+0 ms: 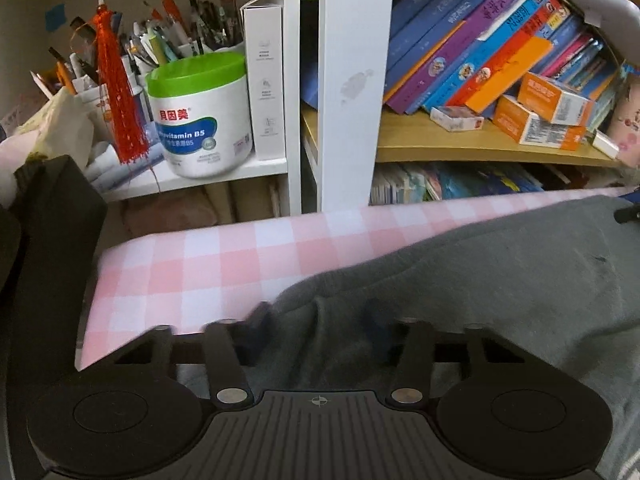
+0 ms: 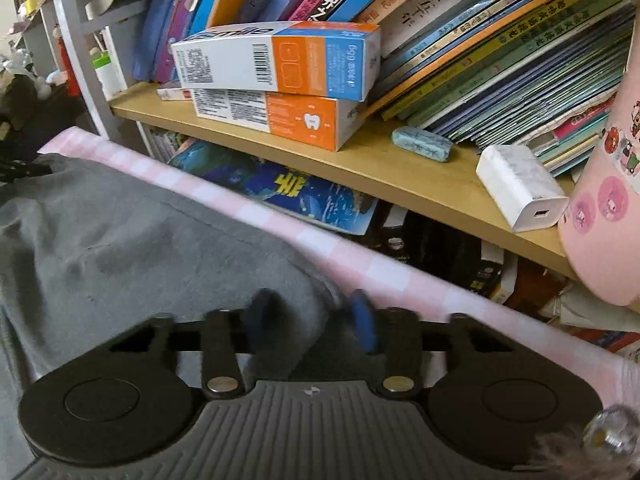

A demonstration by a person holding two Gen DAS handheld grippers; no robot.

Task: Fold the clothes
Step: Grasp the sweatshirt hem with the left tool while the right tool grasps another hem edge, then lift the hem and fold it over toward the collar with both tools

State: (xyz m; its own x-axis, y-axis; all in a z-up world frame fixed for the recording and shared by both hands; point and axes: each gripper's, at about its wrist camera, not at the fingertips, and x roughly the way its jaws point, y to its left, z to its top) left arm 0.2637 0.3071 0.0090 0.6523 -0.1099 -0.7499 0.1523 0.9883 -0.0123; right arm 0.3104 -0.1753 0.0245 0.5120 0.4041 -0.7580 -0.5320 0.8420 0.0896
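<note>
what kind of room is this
Probably a home study corner or a child's bedroom. A shelf is packed with leaning books, a cubby holds cups of pens, and a grey garment lies on a pink checked cloth.

Bench (image 1: 192, 264) was covered with pink-white checked cloth; grey garment (image 1: 500, 272) lay on it, reaching near the far edge. Wooden shelf (image 2: 360, 160) behind carried leaning books (image 2: 500, 60), two orange boxes (image 2: 280, 92), white charger (image 2: 520, 188).
</note>
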